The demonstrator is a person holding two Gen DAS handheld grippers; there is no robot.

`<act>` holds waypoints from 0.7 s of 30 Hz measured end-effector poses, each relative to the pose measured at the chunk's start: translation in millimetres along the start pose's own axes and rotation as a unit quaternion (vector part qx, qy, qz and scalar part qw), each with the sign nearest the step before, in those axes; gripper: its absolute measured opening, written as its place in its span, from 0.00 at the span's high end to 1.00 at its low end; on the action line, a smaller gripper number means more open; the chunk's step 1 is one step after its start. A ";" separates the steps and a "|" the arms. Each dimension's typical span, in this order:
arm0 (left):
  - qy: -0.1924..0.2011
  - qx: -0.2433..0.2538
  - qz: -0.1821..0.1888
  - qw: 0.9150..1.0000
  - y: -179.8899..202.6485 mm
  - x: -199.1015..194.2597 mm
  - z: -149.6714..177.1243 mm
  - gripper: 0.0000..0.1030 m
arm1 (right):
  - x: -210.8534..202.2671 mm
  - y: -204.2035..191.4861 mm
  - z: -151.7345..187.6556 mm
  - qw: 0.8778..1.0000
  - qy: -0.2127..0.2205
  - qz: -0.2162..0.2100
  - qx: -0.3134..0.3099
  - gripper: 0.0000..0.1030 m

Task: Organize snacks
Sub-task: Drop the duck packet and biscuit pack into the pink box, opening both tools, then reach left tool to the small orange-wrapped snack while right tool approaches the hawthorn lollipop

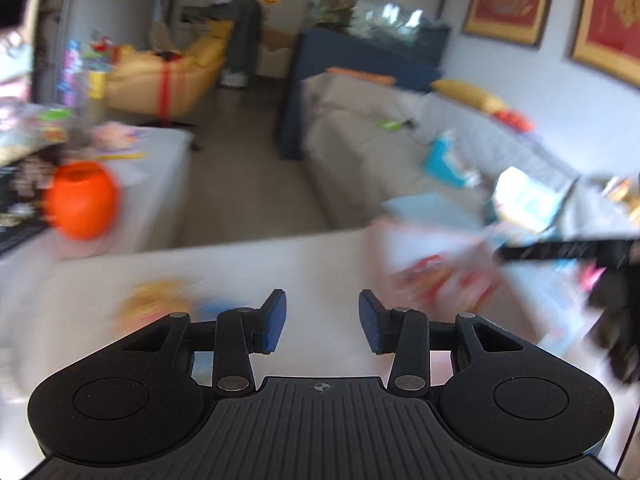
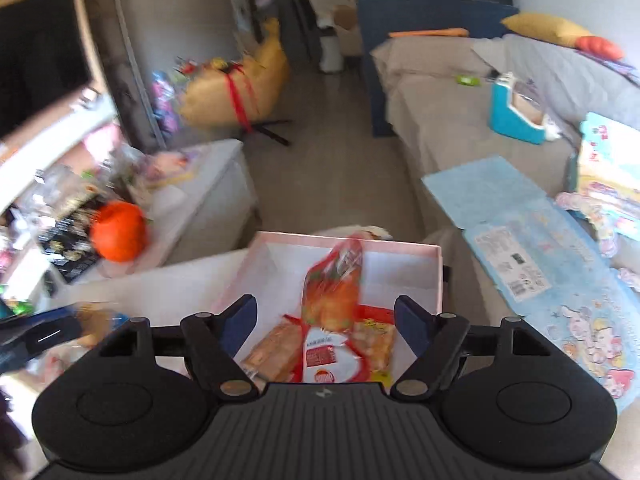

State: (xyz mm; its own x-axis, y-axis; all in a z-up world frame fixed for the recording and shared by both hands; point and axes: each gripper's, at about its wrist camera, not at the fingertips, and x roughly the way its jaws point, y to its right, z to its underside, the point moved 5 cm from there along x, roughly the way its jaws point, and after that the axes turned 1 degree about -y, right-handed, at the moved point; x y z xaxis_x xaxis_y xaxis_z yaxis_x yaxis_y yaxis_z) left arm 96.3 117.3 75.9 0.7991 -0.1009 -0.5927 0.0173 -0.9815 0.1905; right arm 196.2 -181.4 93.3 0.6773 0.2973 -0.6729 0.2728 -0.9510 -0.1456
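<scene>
Snack packets (image 2: 332, 336) in pink box (image 2: 400, 264), beneath parted right tongs (image 2: 326, 322)

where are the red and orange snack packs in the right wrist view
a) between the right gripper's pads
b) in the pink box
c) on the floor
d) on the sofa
b: the snack packs lie inside the pink box, beyond the open right gripper, whose pads touch nothing.

Left gripper (image 1: 322, 320) and right gripper (image 2: 326, 326): black ribbed bodies, silver pivot screws, blue finger pads (image 1: 276, 322)
</scene>
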 end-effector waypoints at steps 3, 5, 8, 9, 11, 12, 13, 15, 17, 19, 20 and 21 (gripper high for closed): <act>-0.040 -0.003 -0.041 0.998 -34.7 -14.1 37.7 0.57 | -1.0 -22.1 21.1 0.999 0.000 -0.006 -0.032 0.26; -0.063 -0.018 -0.034 0.997 -45.7 -21.6 60.6 0.57 | -3.2 -40.6 40.3 0.998 -0.013 -0.039 -0.041 0.26; -0.075 -0.024 -0.010 0.997 -44.4 -34.6 83.8 0.57 | -2.6 -79.8 71.0 0.993 -0.044 -0.094 -0.062 0.26; -0.077 -0.021 -0.008 0.997 -40.5 -38.4 87.8 0.57 | -2.6 -94.7 80.4 0.990 -0.053 -0.112 -0.073 0.27; -0.077 -0.015 -0.010 0.997 -38.4 -49.1 96.1 0.57 | -1.2 -124.9 96.1 0.983 -0.070 -0.139 -0.093 0.32; -0.076 -0.012 -0.014 0.997 -37.7 -52.3 98.6 0.57 | 0.5 -139.4 104.3 0.980 -0.079 -0.149 -0.102 0.37; -0.074 -0.010 -0.018 0.997 -38.6 -55.7 99.9 0.57 | 3.8 -153.6 110.4 0.978 -0.086 -0.153 -0.111 0.38; -0.066 -0.012 -0.024 0.997 -44.5 -62.6 101.6 0.57 | 14.7 -175.6 120.6 0.976 -0.099 -0.149 -0.122 0.39; -0.052 -0.029 -0.037 0.998 -56.8 -68.7 97.8 0.57 | 28.3 -187.0 129.6 0.976 -0.112 -0.142 -0.120 0.40; -0.039 -0.053 -0.062 0.996 -75.4 -72.2 95.4 0.57 | 42.3 -191.4 134.9 0.975 -0.124 -0.135 -0.122 0.47; -0.037 -0.061 -0.077 0.995 -84.8 -73.1 95.0 0.57 | 47.2 -192.8 137.6 0.975 -0.130 -0.132 -0.123 0.49; -0.039 -0.065 -0.087 0.993 -93.0 -73.4 96.3 0.57 | 46.6 -191.0 139.1 0.975 -0.124 -0.134 -0.126 0.51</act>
State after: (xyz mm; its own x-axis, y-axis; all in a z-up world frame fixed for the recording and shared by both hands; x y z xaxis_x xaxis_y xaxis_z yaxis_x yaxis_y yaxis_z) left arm -21.8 200.3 26.4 0.7279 0.0520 -0.6837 0.2330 -0.9565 0.1753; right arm 80.6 2.3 -11.2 0.3809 0.4733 -0.7943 0.5977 -0.7815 -0.1790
